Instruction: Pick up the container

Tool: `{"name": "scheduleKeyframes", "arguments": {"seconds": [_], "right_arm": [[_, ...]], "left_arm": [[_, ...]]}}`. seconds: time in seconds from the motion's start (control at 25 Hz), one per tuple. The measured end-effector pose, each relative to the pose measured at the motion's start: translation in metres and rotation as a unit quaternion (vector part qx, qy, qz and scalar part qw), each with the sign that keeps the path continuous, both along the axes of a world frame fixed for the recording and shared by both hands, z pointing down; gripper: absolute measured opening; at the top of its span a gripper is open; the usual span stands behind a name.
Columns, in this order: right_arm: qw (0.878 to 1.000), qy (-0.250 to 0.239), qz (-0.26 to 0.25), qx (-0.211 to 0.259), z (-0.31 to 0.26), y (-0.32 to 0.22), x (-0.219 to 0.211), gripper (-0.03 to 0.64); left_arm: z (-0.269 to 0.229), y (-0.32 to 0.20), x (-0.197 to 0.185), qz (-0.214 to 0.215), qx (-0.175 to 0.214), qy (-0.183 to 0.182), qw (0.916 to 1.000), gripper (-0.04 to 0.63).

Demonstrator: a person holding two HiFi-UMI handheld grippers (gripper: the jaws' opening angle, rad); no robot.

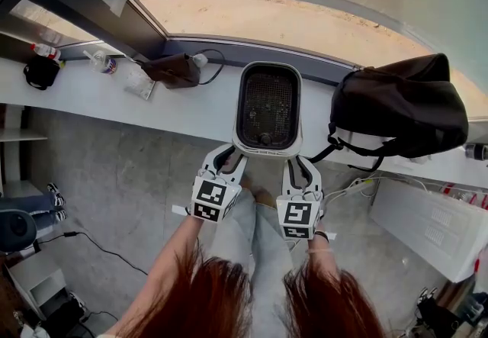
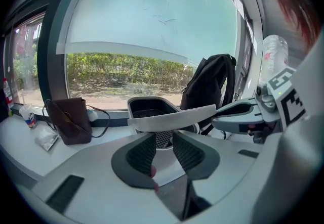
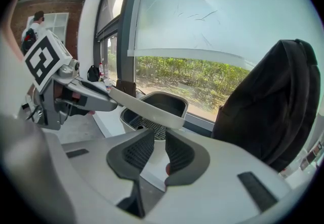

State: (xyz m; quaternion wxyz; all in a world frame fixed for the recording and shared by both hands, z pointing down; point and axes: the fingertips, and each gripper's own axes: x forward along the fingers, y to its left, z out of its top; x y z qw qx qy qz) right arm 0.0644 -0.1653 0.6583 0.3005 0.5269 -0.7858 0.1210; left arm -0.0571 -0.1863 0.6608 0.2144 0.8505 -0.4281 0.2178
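A white container (image 1: 268,107) with a dark mesh floor hangs over the white sill, its near lip toward me. My left gripper (image 1: 230,155) is shut on the left part of that lip, and my right gripper (image 1: 299,163) is shut on the right part. In the left gripper view the container's lip (image 2: 174,118) runs across above the dark pads (image 2: 143,153), and white wall sits between them at the left gripper (image 2: 164,149). The right gripper view shows the container (image 3: 152,112) the same way, with white wall pinched at the right gripper (image 3: 154,151).
A black backpack (image 1: 398,104) lies on the white sill (image 1: 191,111) right of the container. A brown pouch (image 1: 172,69) with a cable, small bottles (image 1: 46,50) and a small black bag (image 1: 40,73) sit to the left. A white box (image 1: 427,226) stands low right.
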Motion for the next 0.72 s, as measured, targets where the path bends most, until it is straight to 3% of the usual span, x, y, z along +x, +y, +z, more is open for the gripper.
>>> {"name": "scheduleKeyframes", "arguments": {"seconds": [0.4, 0.72], "right_arm": [[1.000, 0.013, 0.007, 0.001, -0.003, 0.002, 0.008, 0.100], [0.997, 0.059, -0.009, 0.039, -0.025, -0.010, 0.009, 0.141]], "left_arm": [[-0.006, -0.007, -0.001, -0.002, 0.005, 0.000, 1.0000, 0.110], [-0.012, -0.012, -0.003, -0.004, 0.011, -0.003, 0.9999, 0.110]]}}
